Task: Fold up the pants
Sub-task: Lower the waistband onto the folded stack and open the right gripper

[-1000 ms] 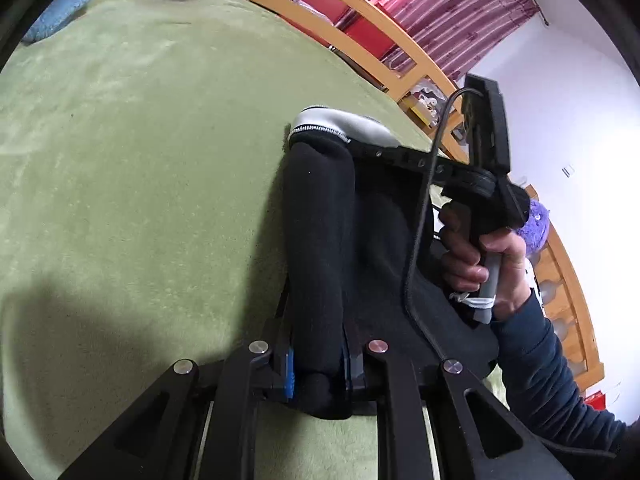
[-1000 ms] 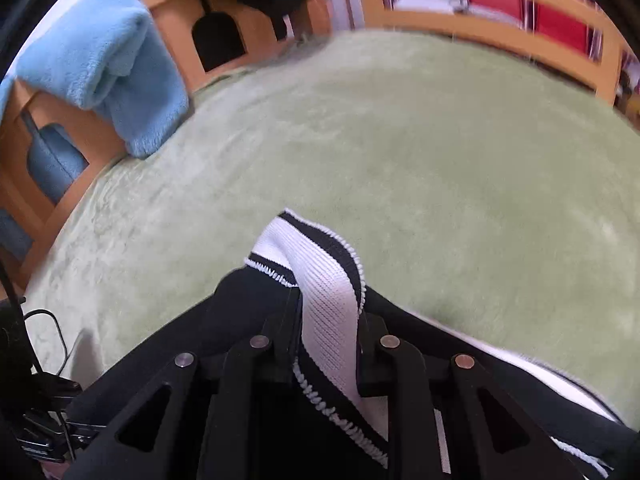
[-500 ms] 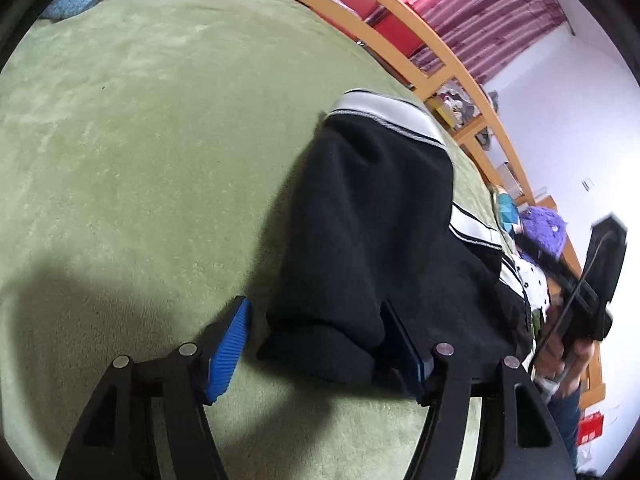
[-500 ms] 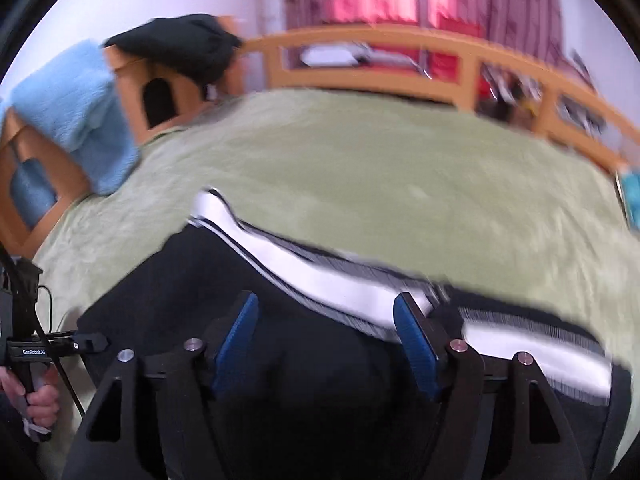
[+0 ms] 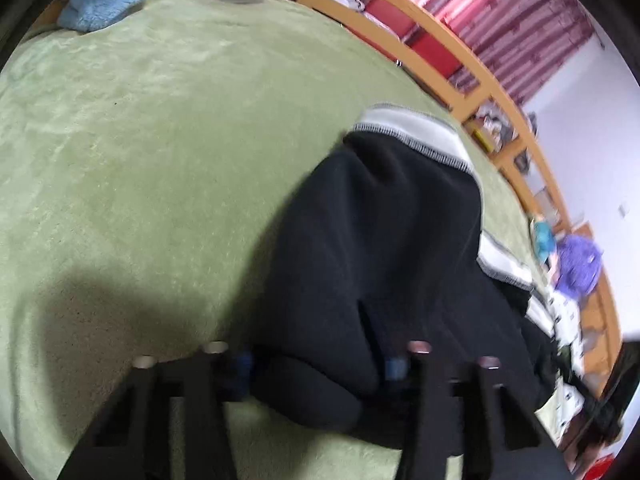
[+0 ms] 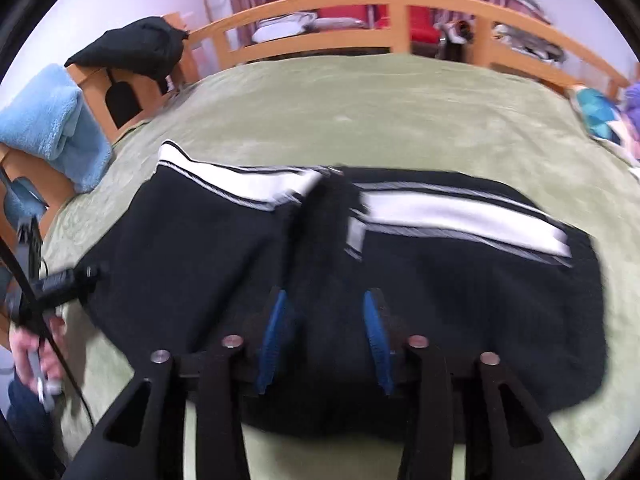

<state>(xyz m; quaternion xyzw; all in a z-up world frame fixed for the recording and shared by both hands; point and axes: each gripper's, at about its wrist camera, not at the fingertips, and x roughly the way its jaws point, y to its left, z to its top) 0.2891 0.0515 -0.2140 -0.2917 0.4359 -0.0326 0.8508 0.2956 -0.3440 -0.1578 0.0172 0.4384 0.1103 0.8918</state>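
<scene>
Black pants (image 6: 420,280) with a white striped waistband lie folded in a flat bundle on the green bed cover (image 6: 380,112). My right gripper (image 6: 326,340) is open, its blue pads (image 6: 274,336) just above the near edge of the pants, holding nothing. In the left wrist view the pants (image 5: 380,248) lie as a dark heap with the white band at the far end. My left gripper (image 5: 320,360) is open, its jaws either side of the near end of the cloth without pinching it. The view is blurred.
A wooden bed rail (image 6: 360,4) runs round the far side. A blue towel (image 6: 52,128) and a black garment (image 6: 132,48) hang on the wooden frame at left. Colourful items (image 6: 600,112) lie at the bed's right edge. The left hand and cable (image 6: 36,320) show at lower left.
Both grippers have opened and let go of the pants. The pants dropped flat onto the bed, and both grippers have drawn back a little.
</scene>
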